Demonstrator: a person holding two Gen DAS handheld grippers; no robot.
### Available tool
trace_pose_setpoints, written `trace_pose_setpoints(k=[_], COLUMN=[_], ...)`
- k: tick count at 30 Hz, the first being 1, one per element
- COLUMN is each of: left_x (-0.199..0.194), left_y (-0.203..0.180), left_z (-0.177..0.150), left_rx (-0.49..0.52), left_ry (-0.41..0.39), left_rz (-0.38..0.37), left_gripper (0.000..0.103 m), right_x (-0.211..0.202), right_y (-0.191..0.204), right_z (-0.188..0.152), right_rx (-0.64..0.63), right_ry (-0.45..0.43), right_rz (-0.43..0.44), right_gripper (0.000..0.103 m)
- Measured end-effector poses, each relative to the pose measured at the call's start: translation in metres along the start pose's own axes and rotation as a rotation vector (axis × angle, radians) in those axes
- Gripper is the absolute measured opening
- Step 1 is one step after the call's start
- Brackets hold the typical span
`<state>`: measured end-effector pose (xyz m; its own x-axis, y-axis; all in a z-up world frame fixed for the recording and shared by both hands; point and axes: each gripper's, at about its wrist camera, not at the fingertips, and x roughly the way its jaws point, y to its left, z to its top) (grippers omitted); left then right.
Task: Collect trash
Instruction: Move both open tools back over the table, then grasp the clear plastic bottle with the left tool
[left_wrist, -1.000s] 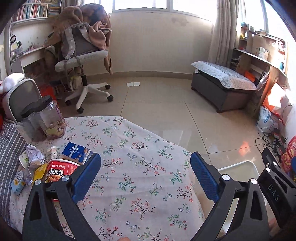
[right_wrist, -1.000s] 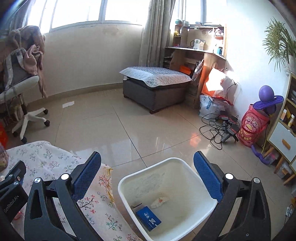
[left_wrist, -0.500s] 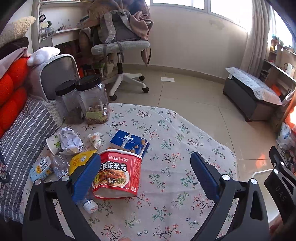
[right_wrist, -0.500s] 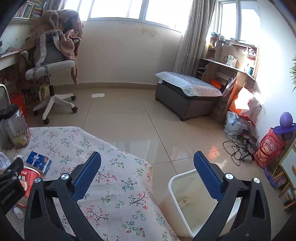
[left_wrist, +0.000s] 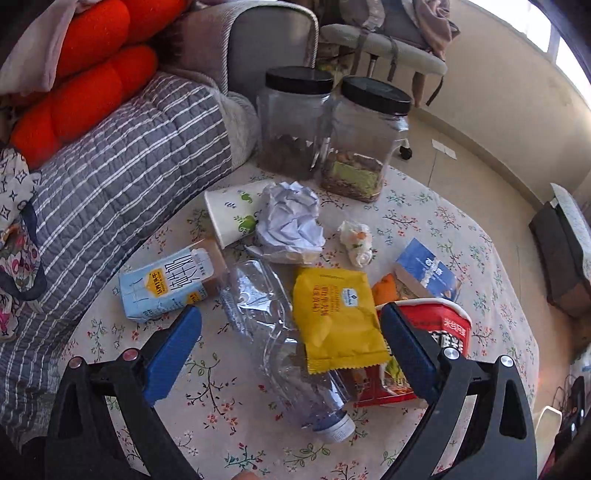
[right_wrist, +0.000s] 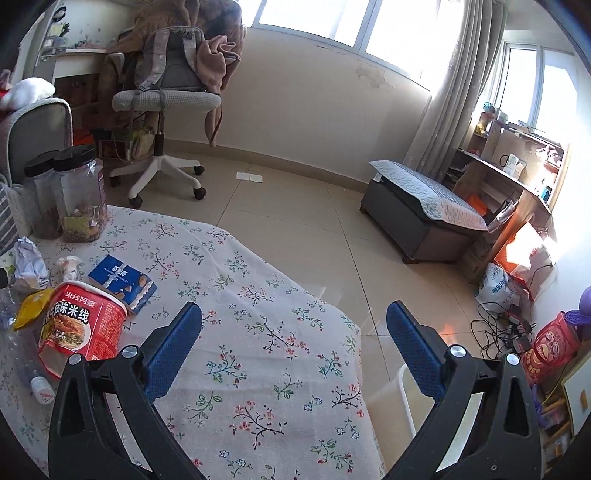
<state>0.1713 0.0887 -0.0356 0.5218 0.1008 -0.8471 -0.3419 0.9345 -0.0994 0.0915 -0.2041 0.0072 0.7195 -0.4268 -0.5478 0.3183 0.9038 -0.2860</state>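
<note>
My left gripper (left_wrist: 291, 325) hangs open above a pile of trash on the floral tablecloth (left_wrist: 229, 398). Between its fingers lie a crushed clear bottle (left_wrist: 280, 343) and a yellow snack packet (left_wrist: 336, 317). A red noodle cup (left_wrist: 439, 332) lies on its side by the right finger. Farther off are a milk carton (left_wrist: 166, 284), a paper cup (left_wrist: 231, 216), a crumpled paper ball (left_wrist: 290, 221), a small wrapper (left_wrist: 356, 240) and a blue box (left_wrist: 424, 269). My right gripper (right_wrist: 293, 323) is open over bare cloth, with the red noodle cup (right_wrist: 79, 325) to its left and the white bin (right_wrist: 402, 395) low between its fingers.
Two black-lidded jars (left_wrist: 343, 136) stand at the table's far edge. A striped sofa cushion (left_wrist: 110, 177) borders the table on the left. An office chair (right_wrist: 166, 99), a grey bench (right_wrist: 424, 206) and floor cables (right_wrist: 502, 328) sit across the tiled floor.
My left gripper has swung left and down over the trash pile, now close above the bottle and packet. My right gripper has turned left from the bin toward the table.
</note>
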Motion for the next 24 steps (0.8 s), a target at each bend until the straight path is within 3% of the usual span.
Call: trace_pose_setpoints(k=[4,7,9,17,18,20,24], left_x=[0.039,0.067,0.080,0.101,0.100,0.098,0.080], left_y=[0.043,0.061,0.066,0.066,0.064,0.058,0.044], left_z=[0.005,0.001,-0.002,-0.003,-0.001,0.003,0.009], left_rx=[-0.189,-0.284,-0.327,-0.379,-0.372,-0.346,-0.264], left_ry=[0.124,0.226,0.275,0.316,0.310,0.299,0.251], left_rz=[-0.027,-0.080,-0.116,-0.189,-0.198,-0.248,-0.266], left_gripper=[0.092,0.076,0.075,0.073,0.070,0.041,0.037], right_x=[0.009,0.014,0.018,0.030,0.031,0.032,0.035], right_y=[0.000,0.002,0.005,0.017,0.018,0.021,0.024], right_z=[-0.003,-0.005,-0.007,-0.012,-0.012,-0.012,-0.007], right_rx=[0.005,0.000,-0.014,-0.055,-0.061,-0.069,-0.062], right_ry=[0.039,0.053,0.061,0.099,0.102,0.108,0.136], right_rz=[0.001,0.003,-0.005,0.012,0.020,0.037,0.105], right_gripper=[0.096,0.096,0.096,0.096,0.096,0.096,0.096])
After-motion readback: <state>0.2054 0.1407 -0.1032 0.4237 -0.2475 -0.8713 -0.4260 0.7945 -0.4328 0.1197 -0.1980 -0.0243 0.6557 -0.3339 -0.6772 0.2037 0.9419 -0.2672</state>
